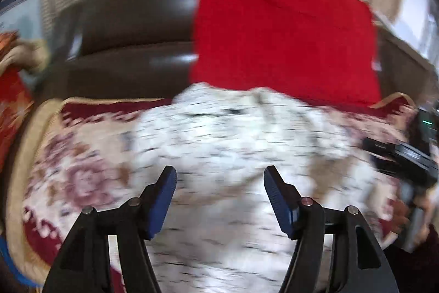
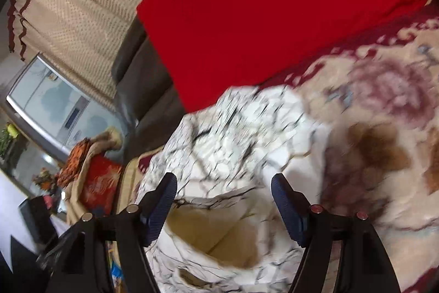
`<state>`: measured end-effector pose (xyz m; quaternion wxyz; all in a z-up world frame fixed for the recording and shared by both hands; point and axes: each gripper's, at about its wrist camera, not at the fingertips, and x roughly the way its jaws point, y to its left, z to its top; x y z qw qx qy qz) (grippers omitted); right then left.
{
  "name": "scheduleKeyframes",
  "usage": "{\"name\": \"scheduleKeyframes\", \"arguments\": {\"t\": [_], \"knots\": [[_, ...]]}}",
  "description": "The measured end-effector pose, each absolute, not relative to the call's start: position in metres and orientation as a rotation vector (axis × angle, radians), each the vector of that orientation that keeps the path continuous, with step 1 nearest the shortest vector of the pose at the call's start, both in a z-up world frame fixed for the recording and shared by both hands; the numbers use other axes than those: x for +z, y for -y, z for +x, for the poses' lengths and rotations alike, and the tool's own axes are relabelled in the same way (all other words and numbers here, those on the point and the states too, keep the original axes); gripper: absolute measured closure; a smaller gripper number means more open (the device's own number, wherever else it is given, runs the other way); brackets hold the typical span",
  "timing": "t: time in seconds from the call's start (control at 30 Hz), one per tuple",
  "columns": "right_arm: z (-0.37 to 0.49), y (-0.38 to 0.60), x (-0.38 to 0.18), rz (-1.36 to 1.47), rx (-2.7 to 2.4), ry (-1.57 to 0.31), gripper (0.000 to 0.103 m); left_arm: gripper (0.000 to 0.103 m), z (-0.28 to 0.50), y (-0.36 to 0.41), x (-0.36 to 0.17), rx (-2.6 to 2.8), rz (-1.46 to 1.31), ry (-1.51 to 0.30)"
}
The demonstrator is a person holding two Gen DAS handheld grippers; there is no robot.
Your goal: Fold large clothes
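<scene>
A white garment with thin black marbled lines (image 1: 233, 133) lies crumpled on a floral cream and maroon blanket (image 1: 82, 177). My left gripper (image 1: 220, 172) hangs over its near part, open, with nothing pinched between the blue pads. In the right wrist view the same garment (image 2: 233, 133) shows a folded edge and a cream inner lining. My right gripper (image 2: 224, 179) is open above it, and the cloth sits below the gap, not clamped. The picture is blurred in both views.
A big red cushion (image 1: 279, 32) (image 2: 260, 13) leans against a dark brown padded backrest (image 1: 131, 32) just beyond the garment. The right hand-held gripper's black body (image 1: 397, 155) shows at the right edge. Beige curtain (image 2: 82, 4), a window (image 2: 55, 106) and piled red cushions (image 2: 98, 183) stand to the left.
</scene>
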<state>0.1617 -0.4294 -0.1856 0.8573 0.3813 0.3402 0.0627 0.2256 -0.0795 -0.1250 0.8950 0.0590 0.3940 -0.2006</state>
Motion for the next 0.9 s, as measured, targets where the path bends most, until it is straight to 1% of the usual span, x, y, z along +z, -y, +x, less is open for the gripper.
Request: {"name": "scheduleKeyframes", "arguments": {"t": [0.13, 0.23, 0.33, 0.4, 0.43, 0.53, 0.6, 0.63, 0.67, 0.7, 0.73, 0.77, 0.9], "knots": [[0.17, 0.41, -0.188, 0.765, 0.204, -0.776, 0.028, 0.036, 0.241, 0.058, -0.163, -0.307, 0.123, -0.895], [0.172, 0.404, -0.196, 0.759, 0.252, -0.842, 0.028, 0.036, 0.242, 0.06, -0.193, -0.26, 0.183, -0.936], [0.169, 0.397, -0.206, 0.781, 0.332, -0.9, 0.028, 0.036, 0.235, 0.055, -0.209, -0.226, 0.232, -0.972], [0.165, 0.391, -0.205, 0.76, 0.351, -0.886, 0.026, 0.036, 0.23, 0.051, -0.213, -0.226, 0.229, -0.974], [0.163, 0.39, -0.205, 0.748, 0.351, -0.875, 0.024, 0.036, 0.227, 0.051, -0.213, -0.229, 0.221, -0.972], [0.162, 0.382, -0.204, 0.713, 0.352, -0.834, 0.025, 0.036, 0.226, 0.05, -0.206, -0.23, 0.206, -0.967], [0.166, 0.37, -0.202, 0.649, 0.365, -0.832, 0.048, 0.036, 0.232, 0.052, -0.2, -0.231, 0.195, -0.957], [0.167, 0.365, -0.201, 0.614, 0.363, -0.831, 0.079, 0.036, 0.231, 0.051, -0.193, -0.23, 0.181, -0.937], [0.168, 0.361, -0.198, 0.583, 0.35, -0.827, 0.084, 0.036, 0.23, 0.049, -0.189, -0.23, 0.17, -0.918], [0.166, 0.36, -0.194, 0.561, 0.329, -0.799, 0.085, 0.036, 0.23, 0.048, -0.183, -0.231, 0.159, -0.896], [0.164, 0.36, -0.189, 0.555, 0.324, -0.77, 0.09, 0.036, 0.229, 0.047, -0.177, -0.233, 0.149, -0.87], [0.162, 0.362, -0.183, 0.552, 0.317, -0.734, 0.091, 0.036, 0.229, 0.046, -0.17, -0.229, 0.142, -0.844], [0.148, 0.381, -0.159, 0.562, 0.234, -0.558, 0.092, 0.036, 0.236, 0.041, -0.158, -0.197, 0.09, -0.778]]}}
